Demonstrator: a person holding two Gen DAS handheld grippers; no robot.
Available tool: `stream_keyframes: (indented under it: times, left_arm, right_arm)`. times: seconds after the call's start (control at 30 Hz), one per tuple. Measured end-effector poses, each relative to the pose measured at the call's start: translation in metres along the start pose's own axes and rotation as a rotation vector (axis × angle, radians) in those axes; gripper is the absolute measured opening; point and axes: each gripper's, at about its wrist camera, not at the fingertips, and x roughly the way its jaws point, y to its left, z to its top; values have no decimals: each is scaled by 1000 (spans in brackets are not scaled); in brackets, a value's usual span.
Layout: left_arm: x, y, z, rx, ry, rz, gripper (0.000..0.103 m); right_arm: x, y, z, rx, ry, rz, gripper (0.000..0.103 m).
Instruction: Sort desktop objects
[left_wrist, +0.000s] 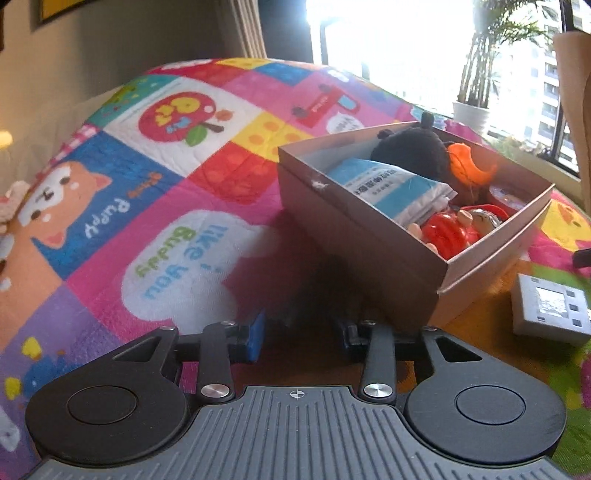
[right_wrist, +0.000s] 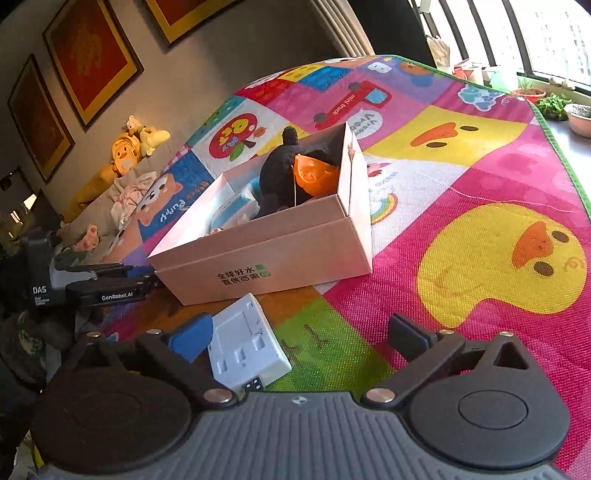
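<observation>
An open cardboard box (left_wrist: 332, 225) (right_wrist: 295, 251) stands on the colourful play mat (left_wrist: 147, 192). Inside it lie a black plush toy with an orange beak (left_wrist: 410, 151) (right_wrist: 280, 173), a blue-and-white packet (left_wrist: 384, 188), a red toy (left_wrist: 450, 232) and a round tin (left_wrist: 506, 195). My left gripper (left_wrist: 301, 336) sits low before the box's near corner, its jaws partly apart with nothing between them; its body (right_wrist: 110, 291) shows left of the box in the right wrist view. My right gripper (right_wrist: 301, 339) stands wide open over a white plastic plate (right_wrist: 247, 347) (left_wrist: 550, 310), which lies just inside the left finger.
Soft toys (right_wrist: 129, 147) lie on a sofa at the left, below framed pictures on the wall. Potted plants (right_wrist: 554, 105) (left_wrist: 476, 74) line the window sill beyond the mat's far edge. Bare mat (right_wrist: 480, 206) stretches to the right of the box.
</observation>
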Motion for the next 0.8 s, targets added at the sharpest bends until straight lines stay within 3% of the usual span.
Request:
stream_keyframes:
  times: [0.13, 0.3, 0.47, 0.67, 0.8]
  left_arm:
    - [16, 1, 7, -31, 10, 4, 47]
    - [11, -8, 6, -42, -1, 24, 25]
    - [-30, -13, -20, -122, -2, 62, 22]
    - [-90, -46, -51, -171, -29, 10, 22]
    - [-110, -73, -62, -174, -37, -85, 22]
  right_arm:
    - [0, -1, 0, 8, -2, 7, 102]
    - [-1, -3, 0, 26, -13, 3, 102]
    - [-1, -4, 1, 39, -19, 4, 103]
    - [-1, -5, 0, 45, -20, 6, 103]
    - [0, -4, 0, 36, -18, -3, 103]
